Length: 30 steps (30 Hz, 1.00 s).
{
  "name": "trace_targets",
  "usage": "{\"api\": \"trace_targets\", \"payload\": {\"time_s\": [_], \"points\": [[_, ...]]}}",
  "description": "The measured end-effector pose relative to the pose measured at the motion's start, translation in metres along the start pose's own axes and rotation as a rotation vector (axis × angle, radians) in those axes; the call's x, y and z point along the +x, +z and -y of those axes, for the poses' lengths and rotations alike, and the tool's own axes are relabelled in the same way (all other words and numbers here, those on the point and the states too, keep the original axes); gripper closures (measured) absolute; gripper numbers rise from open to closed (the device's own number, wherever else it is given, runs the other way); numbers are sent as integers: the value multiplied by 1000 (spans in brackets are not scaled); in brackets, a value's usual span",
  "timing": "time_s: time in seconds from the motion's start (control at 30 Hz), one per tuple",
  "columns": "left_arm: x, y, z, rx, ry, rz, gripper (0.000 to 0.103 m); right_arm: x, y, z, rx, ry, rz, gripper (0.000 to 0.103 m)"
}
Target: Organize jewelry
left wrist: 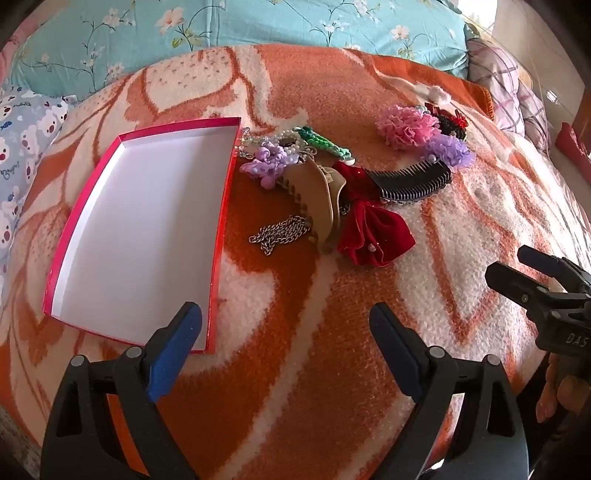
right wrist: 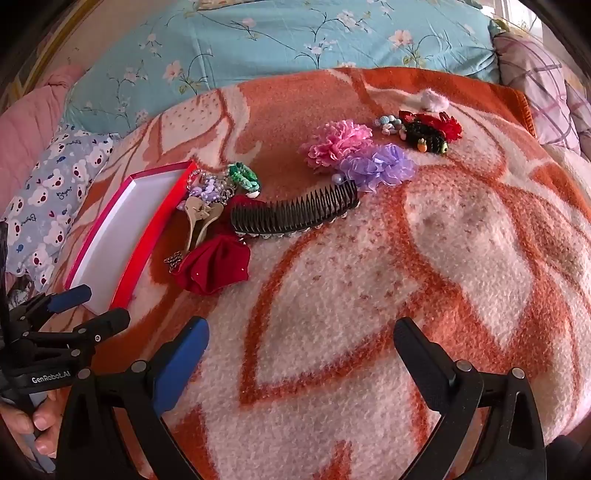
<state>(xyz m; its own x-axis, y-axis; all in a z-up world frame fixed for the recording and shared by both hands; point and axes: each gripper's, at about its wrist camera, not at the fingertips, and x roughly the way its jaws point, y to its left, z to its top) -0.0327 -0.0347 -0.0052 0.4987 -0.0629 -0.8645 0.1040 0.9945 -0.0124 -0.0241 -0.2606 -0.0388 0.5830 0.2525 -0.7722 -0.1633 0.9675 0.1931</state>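
Observation:
An empty red box [left wrist: 231, 192] with a white inside lies on the left of an orange-and-cream blanket; it also shows in the right wrist view [right wrist: 147, 229]. Beside it lie a tan claw clip [left wrist: 317, 195], a silver chain [left wrist: 280, 232], a dark red bow [left wrist: 373, 229], a black comb [left wrist: 413, 181], pink [left wrist: 404, 125] and purple [left wrist: 450, 149] fabric flowers, and a green braided band [left wrist: 325, 142]. My left gripper [left wrist: 286, 317] is open and empty, near the box's front corner. My right gripper [right wrist: 301, 332] is open and empty, short of the comb [right wrist: 295, 216] and bow [right wrist: 214, 266].
A teal floral pillow [left wrist: 221, 33] lies behind the blanket. A bear-print pillow [left wrist: 26, 140] is at the left and a plaid cloth [left wrist: 509, 85] at the right. Red and black hair ties [right wrist: 432, 133] and a white pompom [right wrist: 434, 99] lie at the far right.

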Motion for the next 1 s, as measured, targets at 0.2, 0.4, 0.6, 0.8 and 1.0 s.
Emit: {"api": "trace_targets", "payload": {"time_s": [0.2, 0.4, 0.6, 0.8, 1.0], "points": [[0, -1, 1, -1, 1, 2, 10, -3, 2, 2, 4, 7, 9, 3], [-2, 1, 5, 3, -4, 6, 10, -5, 3, -2, -8, -12, 2, 3], [-2, 2, 5, 1, -6, 5, 10, -5, 4, 1, -13, -17, 9, 3], [-1, 3, 7, 0, -4, 3, 10, -5, 4, 3, 12, 16, -8, 3], [3, 7, 4, 3, -7, 2, 10, -3, 7, 9, 31, 30, -4, 3]]}}
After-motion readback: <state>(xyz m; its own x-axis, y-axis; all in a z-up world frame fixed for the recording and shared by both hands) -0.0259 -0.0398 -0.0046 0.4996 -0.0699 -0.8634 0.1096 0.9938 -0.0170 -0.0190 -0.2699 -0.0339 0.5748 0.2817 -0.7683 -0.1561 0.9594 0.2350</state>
